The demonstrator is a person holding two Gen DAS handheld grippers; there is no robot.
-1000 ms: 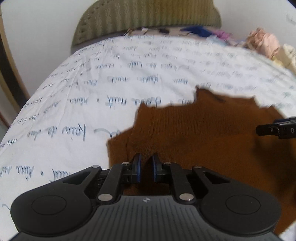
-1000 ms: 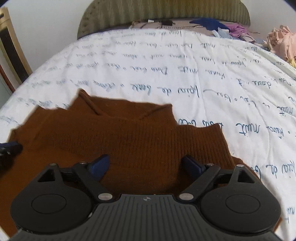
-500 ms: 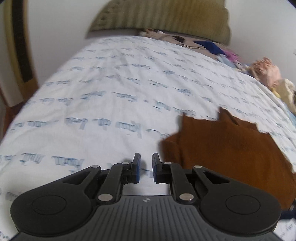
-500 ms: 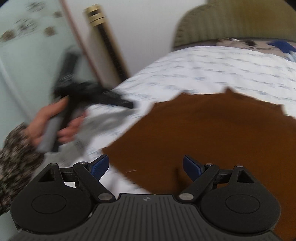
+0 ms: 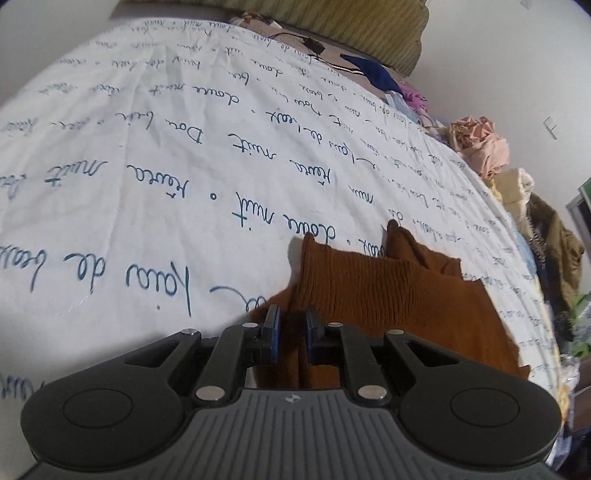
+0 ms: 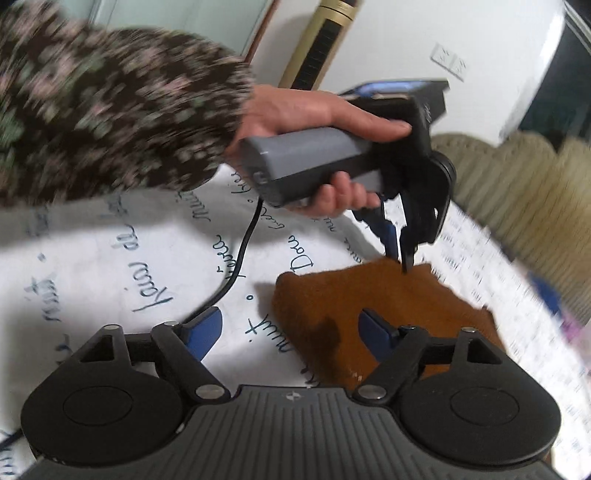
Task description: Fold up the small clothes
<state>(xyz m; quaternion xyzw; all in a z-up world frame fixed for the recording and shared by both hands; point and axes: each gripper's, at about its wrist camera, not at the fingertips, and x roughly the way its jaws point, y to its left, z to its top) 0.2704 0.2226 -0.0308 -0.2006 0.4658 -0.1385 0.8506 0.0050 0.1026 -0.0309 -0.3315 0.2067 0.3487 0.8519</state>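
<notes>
A brown knit garment (image 5: 406, 295) lies folded on the white bedsheet with blue script (image 5: 147, 166). My left gripper (image 5: 291, 326) is shut to a narrow slit. It hovers over the garment's near left corner, and the brown cloth shows through the gap with no sign of a pinch. From the right wrist view, the left gripper (image 6: 400, 254) points down at the far edge of the garment (image 6: 388, 295). My right gripper (image 6: 288, 330) is wide, its jaws closing. The garment's left edge lies between its fingers, and the pads do not press on it.
Loose clothes are piled along the bed's right edge: a pink bundle (image 5: 480, 144), a cream one (image 5: 513, 188) and an olive one (image 5: 557, 243). A blue cloth (image 5: 376, 72) lies near the olive headboard (image 5: 332, 22). A black cable (image 6: 240, 258) trails below the person's hand (image 6: 314, 114) and patterned sleeve (image 6: 110, 110).
The right gripper swung round to the garment's other side and now faces the left hand. The left gripper swept off over the sheet and came back over the garment's corner.
</notes>
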